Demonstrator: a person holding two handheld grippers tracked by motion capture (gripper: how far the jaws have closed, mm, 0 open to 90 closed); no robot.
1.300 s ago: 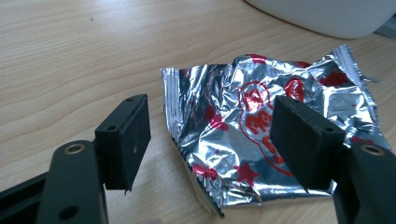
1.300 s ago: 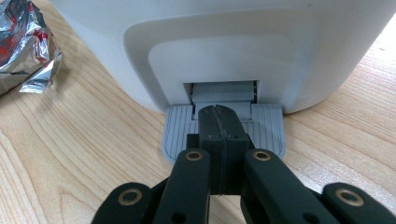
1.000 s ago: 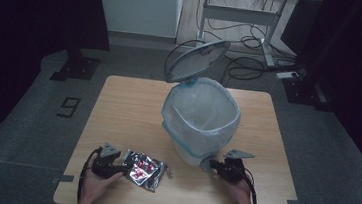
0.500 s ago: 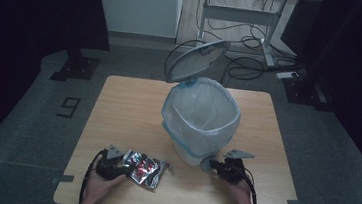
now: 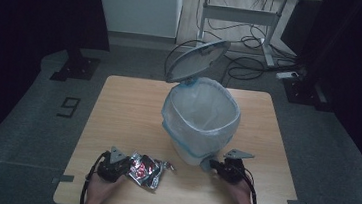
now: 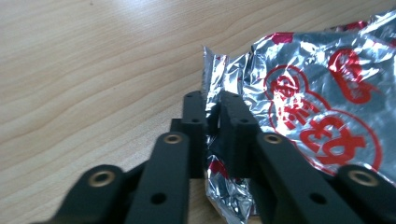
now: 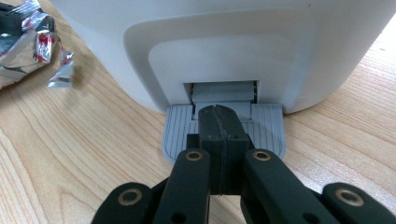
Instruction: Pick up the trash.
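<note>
A crumpled silver foil wrapper (image 5: 145, 169) with red print lies on the wooden table (image 5: 128, 107) near its front edge. My left gripper (image 5: 123, 167) is at the wrapper's left side. In the left gripper view the gripper (image 6: 212, 108) is shut on the edge of the foil wrapper (image 6: 322, 107). A white pedal bin (image 5: 200, 129) with a clear plastic liner stands mid-table, its lid (image 5: 195, 60) raised. My right gripper (image 7: 218, 113) is shut with nothing between its jaws, and its tip rests on the grey pedal (image 7: 180, 135) at the foot of the bin (image 7: 224, 42).
A desk frame and loose cables (image 5: 255, 39) stand on the floor beyond the table. A floor marker "9" (image 5: 69, 106) lies to the left. The wrapper (image 7: 23, 42) lies just left of the bin's base in the right gripper view.
The left gripper has edged slightly right along the wrapper's edge. The right gripper stays on the pedal and the lid stays up.
</note>
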